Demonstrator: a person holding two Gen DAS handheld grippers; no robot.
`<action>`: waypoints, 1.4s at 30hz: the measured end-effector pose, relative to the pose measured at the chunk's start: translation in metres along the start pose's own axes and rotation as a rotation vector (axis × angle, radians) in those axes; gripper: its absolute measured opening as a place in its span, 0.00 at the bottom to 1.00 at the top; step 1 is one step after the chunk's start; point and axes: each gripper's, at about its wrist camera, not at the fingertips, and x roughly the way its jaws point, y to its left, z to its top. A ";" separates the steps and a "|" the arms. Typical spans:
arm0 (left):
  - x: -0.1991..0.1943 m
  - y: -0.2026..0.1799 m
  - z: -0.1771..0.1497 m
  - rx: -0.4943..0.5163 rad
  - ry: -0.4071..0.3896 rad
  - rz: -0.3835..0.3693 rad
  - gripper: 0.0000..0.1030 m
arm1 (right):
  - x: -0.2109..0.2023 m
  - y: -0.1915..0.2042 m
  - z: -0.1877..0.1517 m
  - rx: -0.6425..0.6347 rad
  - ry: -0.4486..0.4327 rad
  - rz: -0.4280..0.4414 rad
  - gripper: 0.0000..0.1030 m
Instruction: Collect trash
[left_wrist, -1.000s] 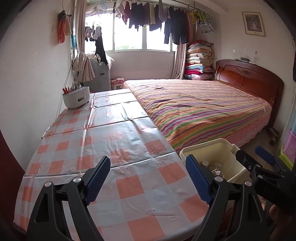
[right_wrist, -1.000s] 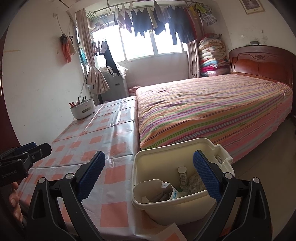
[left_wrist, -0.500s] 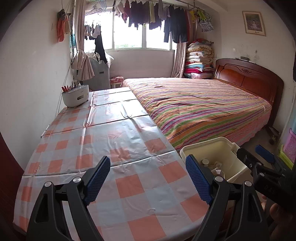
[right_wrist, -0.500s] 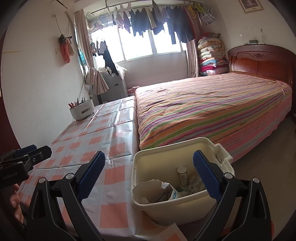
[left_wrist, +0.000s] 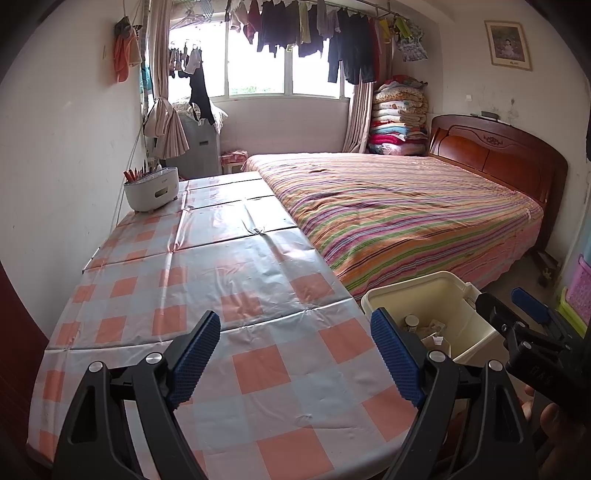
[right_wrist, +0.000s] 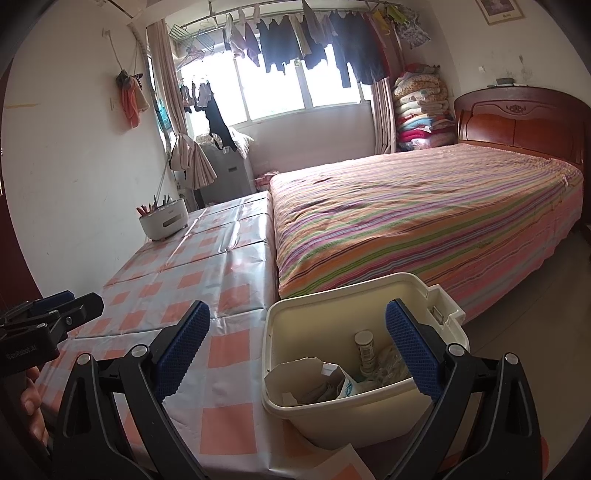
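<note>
A cream trash bin (right_wrist: 291, 402) stands beside the table's right edge, below table height. It holds a torn paper bag (right_wrist: 310, 376), a small bottle (right_wrist: 364, 349) and crumpled wrappers. The bin also shows in the left wrist view (left_wrist: 436, 291). My left gripper (left_wrist: 295, 354) is open and empty over the near end of the checked tablecloth (left_wrist: 207, 280). My right gripper (right_wrist: 297, 349) is open and empty, above the bin's left rim and the table edge. Each gripper shows at the edge of the other's view.
A white holder with pens (left_wrist: 151, 190) stands at the table's far left by the wall. A bed with a striped cover (left_wrist: 399, 210) runs along the table's right side. Coloured baskets (left_wrist: 578, 295) stand on the floor at far right.
Both views have shifted only slightly; the left gripper has drifted a little. Both grippers stay open and empty.
</note>
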 end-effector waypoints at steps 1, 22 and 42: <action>0.000 0.000 0.000 -0.001 0.001 0.000 0.79 | 0.000 0.000 0.000 0.001 -0.001 0.000 0.92; 0.003 -0.007 -0.002 0.039 0.040 0.003 0.79 | -0.003 0.002 0.000 0.005 0.000 0.001 0.93; 0.006 -0.010 -0.003 0.052 0.055 0.001 0.79 | -0.003 0.003 0.001 0.003 0.002 0.003 0.94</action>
